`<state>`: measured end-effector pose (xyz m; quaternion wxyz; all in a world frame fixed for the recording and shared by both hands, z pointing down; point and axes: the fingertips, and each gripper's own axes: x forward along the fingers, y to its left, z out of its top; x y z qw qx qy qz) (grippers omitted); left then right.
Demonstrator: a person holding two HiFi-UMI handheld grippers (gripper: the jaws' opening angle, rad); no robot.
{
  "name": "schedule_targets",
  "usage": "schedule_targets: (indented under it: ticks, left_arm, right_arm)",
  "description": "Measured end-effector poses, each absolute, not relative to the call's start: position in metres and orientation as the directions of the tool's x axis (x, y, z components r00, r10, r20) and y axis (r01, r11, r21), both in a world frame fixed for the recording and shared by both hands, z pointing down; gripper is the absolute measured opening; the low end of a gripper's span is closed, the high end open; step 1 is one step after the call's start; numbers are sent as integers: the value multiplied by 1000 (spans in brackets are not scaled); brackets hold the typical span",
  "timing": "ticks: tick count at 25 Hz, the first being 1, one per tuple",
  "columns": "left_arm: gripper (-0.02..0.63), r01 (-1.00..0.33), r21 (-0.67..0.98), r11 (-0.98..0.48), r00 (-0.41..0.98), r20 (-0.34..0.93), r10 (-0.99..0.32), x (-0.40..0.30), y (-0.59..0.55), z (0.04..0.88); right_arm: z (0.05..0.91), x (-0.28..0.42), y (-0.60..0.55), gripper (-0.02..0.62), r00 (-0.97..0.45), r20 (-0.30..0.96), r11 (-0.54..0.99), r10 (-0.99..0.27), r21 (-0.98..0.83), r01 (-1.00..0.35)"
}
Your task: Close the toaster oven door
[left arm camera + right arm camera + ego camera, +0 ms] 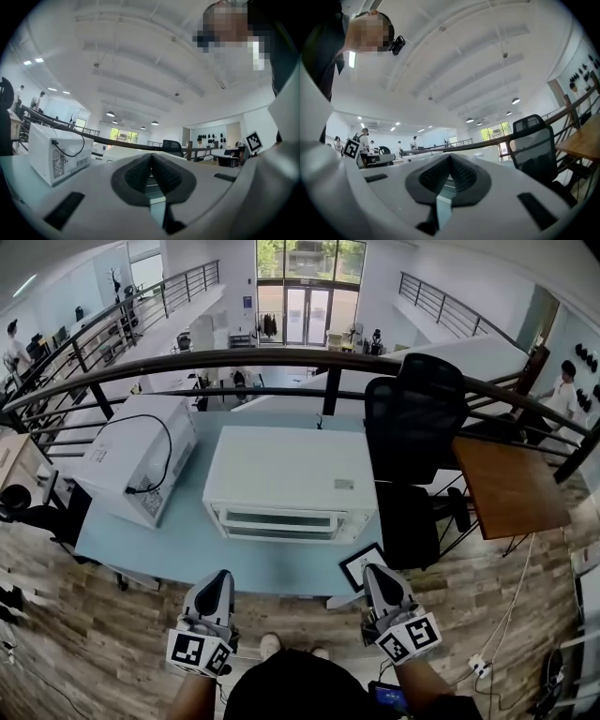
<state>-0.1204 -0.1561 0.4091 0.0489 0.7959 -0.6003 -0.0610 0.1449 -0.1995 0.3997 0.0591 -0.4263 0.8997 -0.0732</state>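
Observation:
The white toaster oven stands in the middle of the pale blue table, its front towards me. Its glass door looks flush with the front. My left gripper hovers at the table's near edge, left of the oven front, with its jaws shut on nothing. My right gripper is level with it on the right, also shut and empty. In the left gripper view the gripper's black pads meet. The right gripper view shows the same on that gripper. Both point up over the table.
A white microwave with a black cord sits on the table's left. A black office chair and a wooden side table stand to the right. A black-framed card lies near the table's front edge. A dark railing runs behind.

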Motion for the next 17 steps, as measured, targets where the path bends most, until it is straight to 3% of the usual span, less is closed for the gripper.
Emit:
schedule_targets:
  ticks: [5,10,17]
  left_arm:
    - [11,-926,272,-263,258,-57,-965,-127,-163,407]
    - [11,-949,183,-257,252,-51,-966,-125,-166,401]
    - [11,-944,210,-255,250,-52,-967,-121,-169,403]
  right_arm:
    - [400,152,-210,-3,-629,-48,621,-776,-237,-747]
    - [402,157,-215,-3,-629,-38,620,-777,-225,-752]
    - [405,156,-218,-3,-638,-28,629,-770,-205,-750]
